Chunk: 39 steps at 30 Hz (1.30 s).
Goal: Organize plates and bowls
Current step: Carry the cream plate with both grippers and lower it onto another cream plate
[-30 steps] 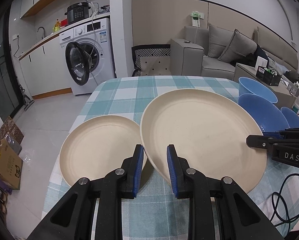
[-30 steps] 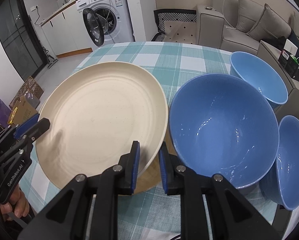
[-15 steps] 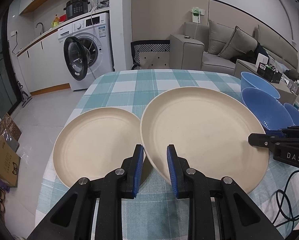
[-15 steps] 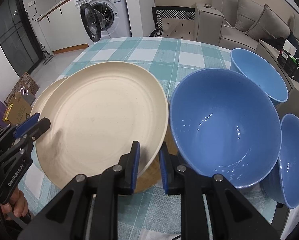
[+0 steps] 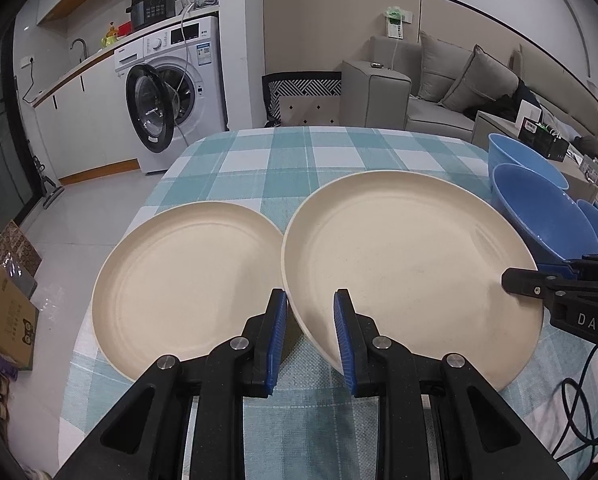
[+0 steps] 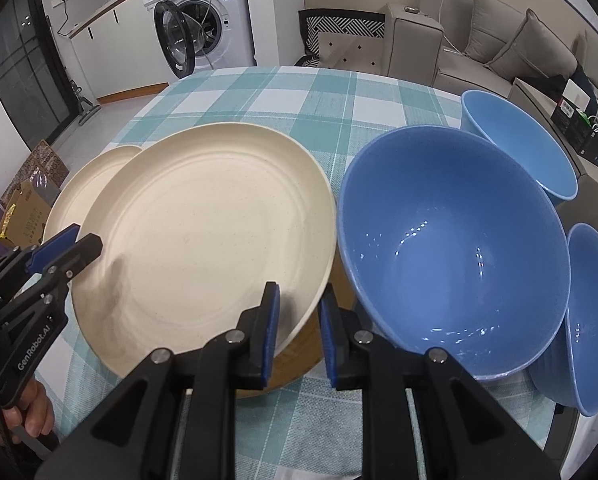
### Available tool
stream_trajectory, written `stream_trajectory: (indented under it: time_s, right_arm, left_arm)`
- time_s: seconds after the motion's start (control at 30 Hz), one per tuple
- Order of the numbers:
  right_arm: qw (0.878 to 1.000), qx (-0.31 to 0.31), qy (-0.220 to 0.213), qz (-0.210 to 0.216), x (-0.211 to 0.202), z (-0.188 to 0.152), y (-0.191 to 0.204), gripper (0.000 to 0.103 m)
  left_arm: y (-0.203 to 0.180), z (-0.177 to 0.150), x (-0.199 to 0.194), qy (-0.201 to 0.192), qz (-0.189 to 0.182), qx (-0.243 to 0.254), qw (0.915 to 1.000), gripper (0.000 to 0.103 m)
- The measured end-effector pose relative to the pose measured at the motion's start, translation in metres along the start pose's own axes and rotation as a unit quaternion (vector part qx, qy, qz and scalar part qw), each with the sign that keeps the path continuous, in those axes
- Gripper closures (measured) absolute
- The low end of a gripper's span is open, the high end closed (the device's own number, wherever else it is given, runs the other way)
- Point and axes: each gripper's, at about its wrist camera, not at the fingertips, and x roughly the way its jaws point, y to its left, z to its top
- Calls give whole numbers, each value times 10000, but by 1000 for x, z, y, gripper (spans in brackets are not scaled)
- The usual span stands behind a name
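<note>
Checked cloth covers our table [image 5: 311,160]. We hold the big plate [image 5: 411,264] by opposite rims, left gripper [image 5: 310,312] and right gripper [image 6: 298,312] both clamped narrow on it, beside the second plate [image 5: 183,280] and bowls [image 6: 451,248]. We should keep it level and lower it squarely onto the second plate.
</note>
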Motion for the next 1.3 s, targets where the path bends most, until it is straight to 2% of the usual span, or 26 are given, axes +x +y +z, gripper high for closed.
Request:
stream_trajectory:
  time_s: [0.43, 1.3]
  right_arm:
    - [9996, -63, -6, -276, 4, -8, 2, 82]
    - [9951, -445, -69, -885, 10, -19, 13, 79]
  left_arm:
    - [-10, -8, 14, 66, 29, 112, 9999, 80]
    - [-27, -20, 25, 59, 383, 456, 9982, 79]
